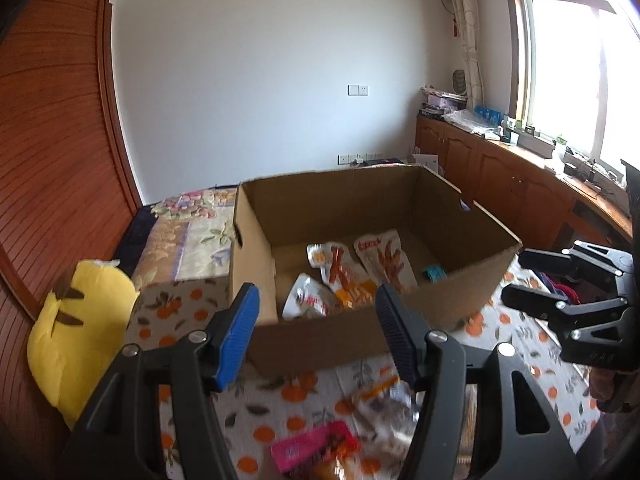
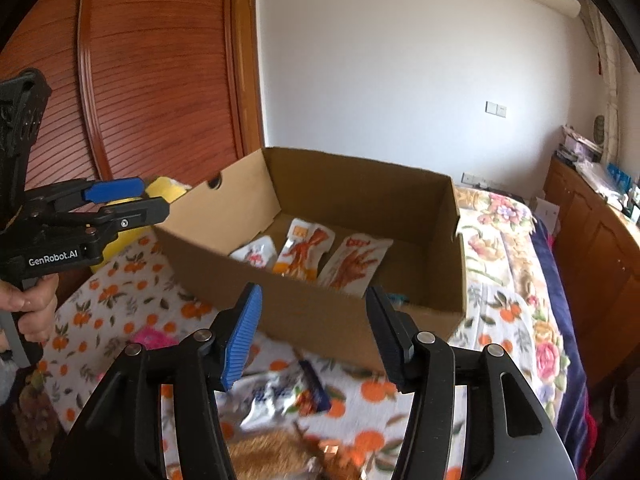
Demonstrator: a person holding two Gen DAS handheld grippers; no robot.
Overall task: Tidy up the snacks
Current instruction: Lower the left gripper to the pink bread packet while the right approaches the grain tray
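Observation:
An open cardboard box (image 1: pixel 360 344) (image 2: pixel 312 312) stands on a bed covered with an orange-print cloth (image 1: pixel 176 308) (image 2: pixel 100 312). Inside lie three snack packets (image 1: pixel 352 276) (image 2: pixel 304 252) and a small teal item (image 1: pixel 434 272). More snacks lie loose on the cloth in front: a pink packet (image 1: pixel 312 446) (image 2: pixel 150 338), a silver packet (image 2: pixel 272 400) and a blurred clear packet (image 1: pixel 384 404). My left gripper (image 1: pixel 316 332) is open and empty above the box's near wall; it also shows in the right wrist view (image 2: pixel 120 200). My right gripper (image 2: pixel 314 332) is open and empty; it also shows in the left wrist view (image 1: pixel 532 280).
A yellow plush toy (image 1: pixel 76 336) (image 2: pixel 168 188) sits left of the box against a wooden wardrobe (image 2: pixel 152 72). A floral quilt (image 2: pixel 504 248) lies beyond the box. Wooden cabinets (image 1: pixel 500 180) with clutter run under the window at right.

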